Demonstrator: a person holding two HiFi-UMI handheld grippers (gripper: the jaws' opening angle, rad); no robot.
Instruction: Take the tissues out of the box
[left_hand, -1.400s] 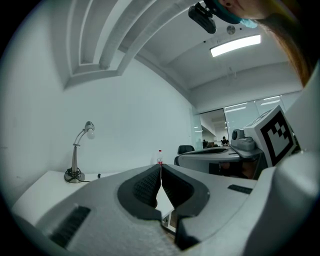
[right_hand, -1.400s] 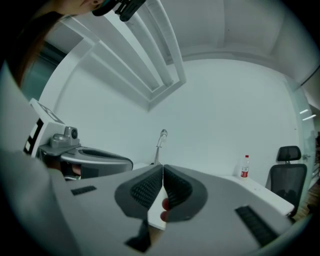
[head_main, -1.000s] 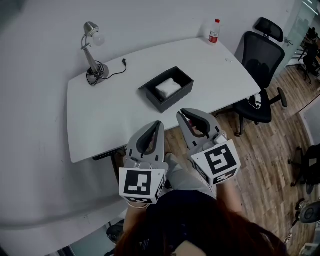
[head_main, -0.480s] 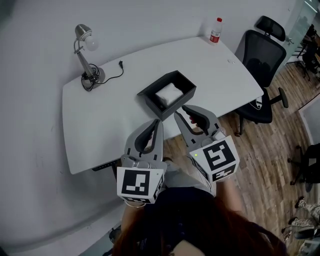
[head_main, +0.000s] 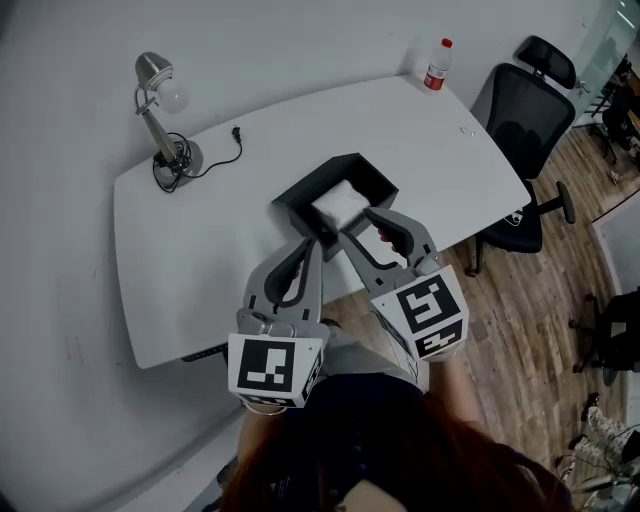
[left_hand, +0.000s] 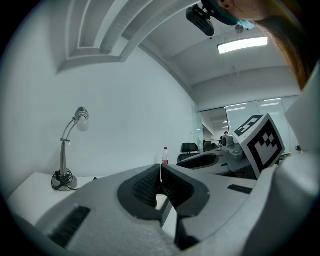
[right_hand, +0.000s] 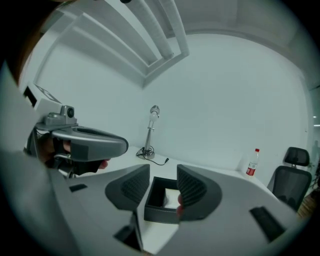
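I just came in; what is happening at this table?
A person holds a gripper in each hand at the near edge of the white table. The right gripper points at the black box, its jaws opening with nothing gripped between them. The left gripper is beside it, jaws together and empty. The white tissues still lie inside the box.

The white table carries a desk lamp, a black box and a bottle.

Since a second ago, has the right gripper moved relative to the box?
Yes. The right gripper went forward: its tongs, opening and empty, now reach the black box at its near rim, having been short of it.
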